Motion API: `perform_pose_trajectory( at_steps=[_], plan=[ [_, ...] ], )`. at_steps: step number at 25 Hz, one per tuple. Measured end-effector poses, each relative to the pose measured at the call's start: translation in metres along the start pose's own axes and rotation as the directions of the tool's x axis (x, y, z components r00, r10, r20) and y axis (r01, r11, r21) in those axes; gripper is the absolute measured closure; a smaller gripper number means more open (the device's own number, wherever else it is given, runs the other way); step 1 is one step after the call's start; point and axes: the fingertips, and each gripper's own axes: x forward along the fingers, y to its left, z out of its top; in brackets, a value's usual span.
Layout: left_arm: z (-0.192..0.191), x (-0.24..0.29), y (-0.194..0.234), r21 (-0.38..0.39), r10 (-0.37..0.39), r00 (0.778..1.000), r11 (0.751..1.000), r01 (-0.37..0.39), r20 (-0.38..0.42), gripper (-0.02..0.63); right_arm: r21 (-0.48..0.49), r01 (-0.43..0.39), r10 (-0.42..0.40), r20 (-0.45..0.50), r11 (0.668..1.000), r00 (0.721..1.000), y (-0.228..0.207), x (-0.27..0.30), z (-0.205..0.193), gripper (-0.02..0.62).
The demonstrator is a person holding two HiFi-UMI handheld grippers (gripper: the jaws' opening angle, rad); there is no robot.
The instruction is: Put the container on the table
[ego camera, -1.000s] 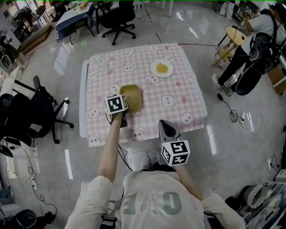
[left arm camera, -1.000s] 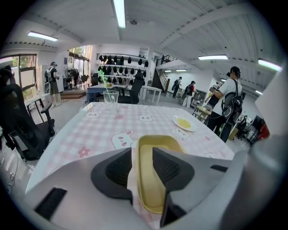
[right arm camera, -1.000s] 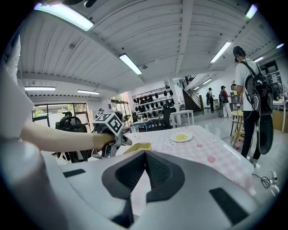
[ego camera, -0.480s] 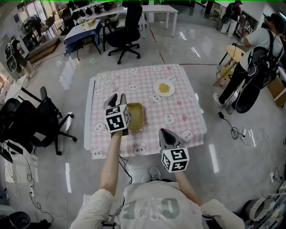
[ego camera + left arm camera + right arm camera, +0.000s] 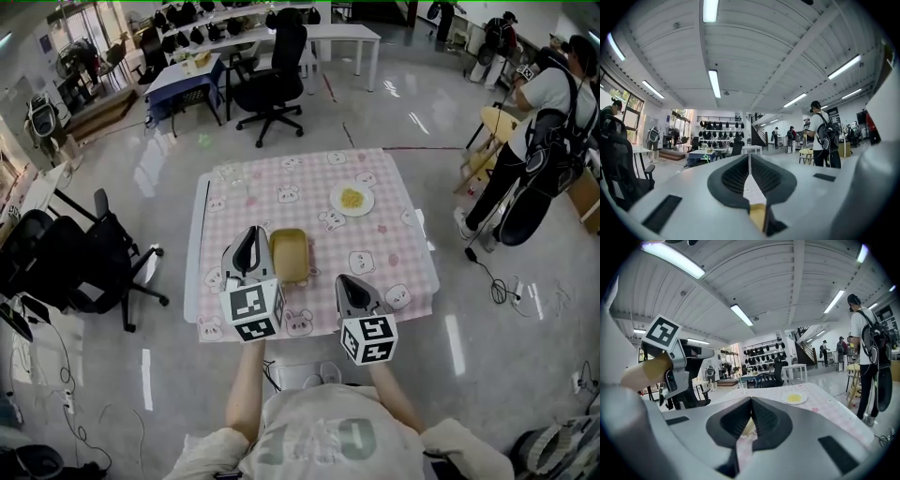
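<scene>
A yellow rectangular container (image 5: 291,255) stands upright on the pink checked table (image 5: 394,244), near its front middle. My left gripper (image 5: 251,234) hangs just left of the container, raised above the table and clear of it. Its jaws are closing with nothing between them, and in the left gripper view (image 5: 749,157) the tips almost meet. A strip of the container (image 5: 757,216) shows low behind them. My right gripper (image 5: 345,279) is over the table's front edge, right of the container, shut and empty (image 5: 751,399).
A white plate of yellow food (image 5: 352,199) lies at the table's far right and a clear glass (image 5: 230,173) at its far left. Black office chairs (image 5: 272,89) (image 5: 94,262) stand behind and to the left. A person with a backpack (image 5: 539,131) stands at the right.
My left gripper has lifted away from the container's left side and drawn back toward me. Its jaws went from spread wide to nearly together. The container stays on the table.
</scene>
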Motion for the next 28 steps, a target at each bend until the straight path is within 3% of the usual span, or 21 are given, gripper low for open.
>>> perform_pose_trajectory(
  at_steps=[6, 17, 28],
  plan=[
    [-0.025, -0.032, -0.007, -0.034, 0.022, 0.999, 0.999, -0.021, 0.045, 0.571, -0.016, -0.017, 0.017, -0.003, 1.0, 1.0, 0.004, 0.004, -0.005, 0.568],
    [-0.078, -0.055, 0.003, -0.043, 0.066, 0.997, 0.997, -0.068, -0.042, 0.572, -0.049, 0.009, -0.009, -0.001, 0.999, 1.0, 0.004, -0.002, -0.006, 0.568],
    [-0.081, -0.051, -0.006, -0.029, 0.04, 0.998, 0.999, -0.042, -0.041, 0.572, -0.051, 0.011, -0.011, 0.004, 0.999, 1.0, 0.005, -0.002, -0.003, 0.568]
  ],
)
